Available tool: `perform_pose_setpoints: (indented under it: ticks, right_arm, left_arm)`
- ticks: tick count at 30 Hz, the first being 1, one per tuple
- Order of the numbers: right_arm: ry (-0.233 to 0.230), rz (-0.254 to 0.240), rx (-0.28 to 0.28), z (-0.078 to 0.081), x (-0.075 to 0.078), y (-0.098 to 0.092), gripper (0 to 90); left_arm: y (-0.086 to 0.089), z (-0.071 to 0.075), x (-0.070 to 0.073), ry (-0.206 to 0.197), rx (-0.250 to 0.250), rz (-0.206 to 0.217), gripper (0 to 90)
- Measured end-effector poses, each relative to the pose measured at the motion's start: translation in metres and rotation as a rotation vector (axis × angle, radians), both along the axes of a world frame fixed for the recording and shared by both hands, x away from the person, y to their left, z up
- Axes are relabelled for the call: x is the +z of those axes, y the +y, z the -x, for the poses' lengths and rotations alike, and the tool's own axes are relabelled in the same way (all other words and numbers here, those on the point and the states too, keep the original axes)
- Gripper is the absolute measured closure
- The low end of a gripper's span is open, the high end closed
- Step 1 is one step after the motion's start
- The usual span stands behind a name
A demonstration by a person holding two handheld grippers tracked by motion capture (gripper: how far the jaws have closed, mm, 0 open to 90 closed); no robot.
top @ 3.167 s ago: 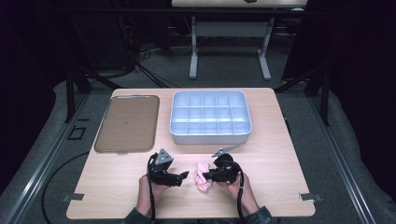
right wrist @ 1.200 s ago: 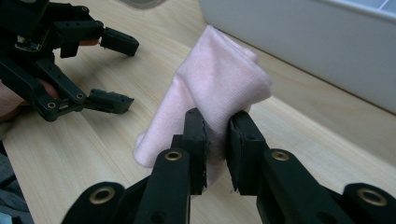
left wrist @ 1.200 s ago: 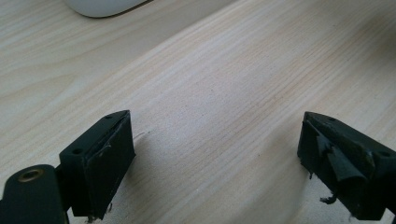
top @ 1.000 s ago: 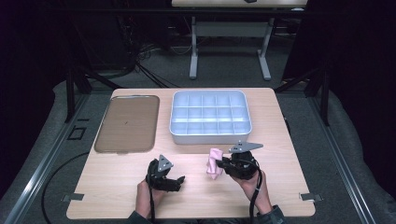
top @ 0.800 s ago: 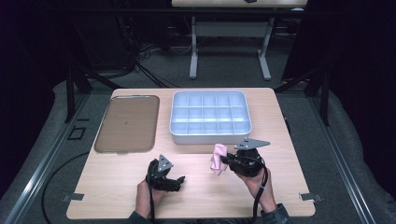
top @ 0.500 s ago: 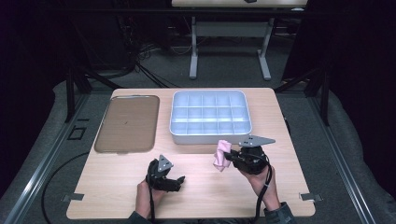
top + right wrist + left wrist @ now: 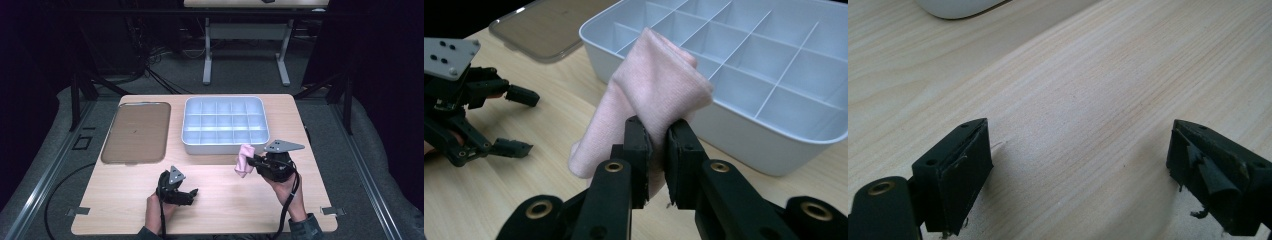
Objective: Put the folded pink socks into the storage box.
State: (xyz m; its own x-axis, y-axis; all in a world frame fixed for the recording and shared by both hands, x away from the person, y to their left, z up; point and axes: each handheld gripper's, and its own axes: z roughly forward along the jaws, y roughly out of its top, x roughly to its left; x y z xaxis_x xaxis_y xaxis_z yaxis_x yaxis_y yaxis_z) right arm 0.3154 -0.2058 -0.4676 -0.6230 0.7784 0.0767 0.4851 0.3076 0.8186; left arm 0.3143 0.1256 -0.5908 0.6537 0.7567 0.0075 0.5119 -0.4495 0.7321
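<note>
Pinching a folded pink cloth between the narrowed jaws of the right gripper, holding it clear of the table just off the near right corner of the white divided tray. Resting the left gripper low by the table's near edge, jaws standing wide with bare wood between them, well apart from the brown lid lying toward the far left corner.

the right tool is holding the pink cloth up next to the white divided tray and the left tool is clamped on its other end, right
Not quite. The left tool is open with nothing between its jaws, as the left gripper view shows. The right tool does hold the pink cloth beside the white divided tray.
</note>
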Motion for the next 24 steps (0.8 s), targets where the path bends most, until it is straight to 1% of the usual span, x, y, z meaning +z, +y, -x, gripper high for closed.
perform_pose_setpoints:
  ticks: [1, 2, 5, 8, 12, 15, 19, 24]
  right_arm:
    - [0.0, 0.0, 0.0, 0.0, 0.0, 0.0, 81.0]
    - [-0.012, -0.01, -0.012, -0.001, 0.004, -0.004, 81.0]
    - [-0.027, 0.0, -0.023, -0.001, 0.009, -0.009, 81.0]
    - [-0.032, -0.001, -0.031, -0.002, 0.014, -0.013, 81.0]
    - [-0.039, -0.017, -0.055, -0.007, 0.021, -0.022, 81.0]
    - [-0.041, -0.01, -0.06, -0.01, 0.025, -0.025, 81.0]
    - [-0.035, 0.0, -0.067, -0.016, 0.025, -0.028, 81.0]
    - [-0.038, -0.003, -0.082, -0.02, 0.027, -0.028, 81.0]
  left_arm:
    - [0.0, 0.0, 0.0, 0.0, 0.0, 0.0, 10.6]
    - [0.0, 0.0, 0.0, 0.001, 0.0, 0.0, 10.6]
    - [0.0, 0.0, 0.0, 0.0, 0.0, 0.0, 10.6]
    - [0.0, 0.0, 0.0, -0.001, 0.0, 0.0, 10.6]
    - [0.0, 0.0, 0.0, 0.0, -0.003, 0.002, 10.8]
    - [0.0, 0.0, 0.0, 0.0, -0.003, 0.002, 10.8]
    - [0.0, 0.0, 0.0, 0.0, -0.003, 0.002, 10.8]
    - [0.0, 0.0, 0.0, 0.0, -0.002, 0.002, 10.9]
